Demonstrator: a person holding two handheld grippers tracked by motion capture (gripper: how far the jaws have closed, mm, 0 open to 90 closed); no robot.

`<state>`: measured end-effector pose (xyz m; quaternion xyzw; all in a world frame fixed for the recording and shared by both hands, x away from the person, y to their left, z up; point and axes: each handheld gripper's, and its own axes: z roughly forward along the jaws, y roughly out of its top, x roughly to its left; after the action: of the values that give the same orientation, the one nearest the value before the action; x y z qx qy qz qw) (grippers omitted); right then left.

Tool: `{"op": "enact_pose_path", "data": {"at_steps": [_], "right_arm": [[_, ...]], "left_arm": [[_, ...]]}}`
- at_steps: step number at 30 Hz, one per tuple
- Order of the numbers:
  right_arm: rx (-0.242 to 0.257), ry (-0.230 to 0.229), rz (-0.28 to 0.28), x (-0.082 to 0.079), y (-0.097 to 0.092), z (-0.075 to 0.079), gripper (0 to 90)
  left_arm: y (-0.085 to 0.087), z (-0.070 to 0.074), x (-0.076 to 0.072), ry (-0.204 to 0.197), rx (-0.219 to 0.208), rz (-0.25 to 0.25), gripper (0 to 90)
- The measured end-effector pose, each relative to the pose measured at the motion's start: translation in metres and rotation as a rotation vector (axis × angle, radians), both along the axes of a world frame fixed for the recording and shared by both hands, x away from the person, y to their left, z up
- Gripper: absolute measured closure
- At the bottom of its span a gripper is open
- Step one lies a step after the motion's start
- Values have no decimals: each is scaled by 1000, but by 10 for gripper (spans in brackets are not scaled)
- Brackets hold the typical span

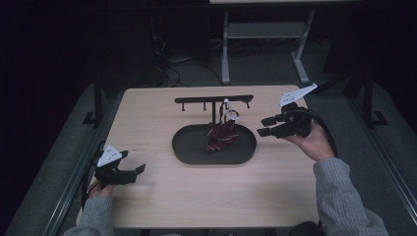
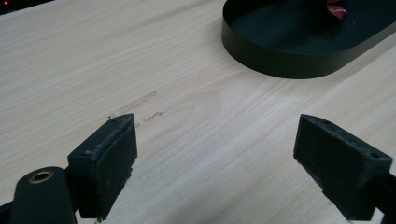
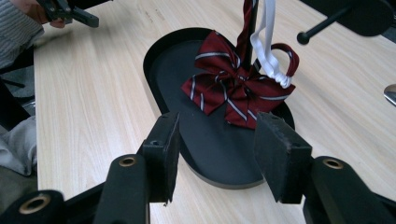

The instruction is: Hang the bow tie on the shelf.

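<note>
Ribbon bow in dark red with pale stripes hangs by a white elastic loop from the black rack and rests with its lower folds on the black oval tray at the centre of the counter. In the right gripper view the bow spreads across the tray's far half, the white loop rising at its 1 o'clock beside the rack's upright post.

The right claw hovers at the tray's 3 o'clock, just off its rim, pointing toward the bow. Its jaws stand apart with nothing between them; the bow lies a little beyond the tips and is not touched.

The left claw sits near the counter at the tray's 8 o'clock, well apart from it. In the left gripper view its jaws gape wide over bare wood, the tray's wall at 1 o'clock.
</note>
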<state>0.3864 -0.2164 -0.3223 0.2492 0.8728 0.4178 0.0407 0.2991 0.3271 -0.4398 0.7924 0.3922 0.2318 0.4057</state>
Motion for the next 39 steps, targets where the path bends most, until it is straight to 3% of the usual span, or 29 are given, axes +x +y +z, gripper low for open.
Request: {"op": "enact_pose_path", "data": {"at_steps": [18, 19, 25, 39], "right_arm": [[14, 21, -30, -18, -19, -22, 494], [14, 39, -37, -20, -20, -26, 489], [17, 29, -38, -23, -26, -33, 489], [30, 65, -87, -38, -40, -57, 485]], "left_arm": [[-1, 0, 0, 2, 1, -1, 130], [-1, 0, 0, 2, -1, 0, 130], [-1, 0, -1, 0, -5, 1, 130], [-1, 0, -1, 2, -4, 1, 130]]}}
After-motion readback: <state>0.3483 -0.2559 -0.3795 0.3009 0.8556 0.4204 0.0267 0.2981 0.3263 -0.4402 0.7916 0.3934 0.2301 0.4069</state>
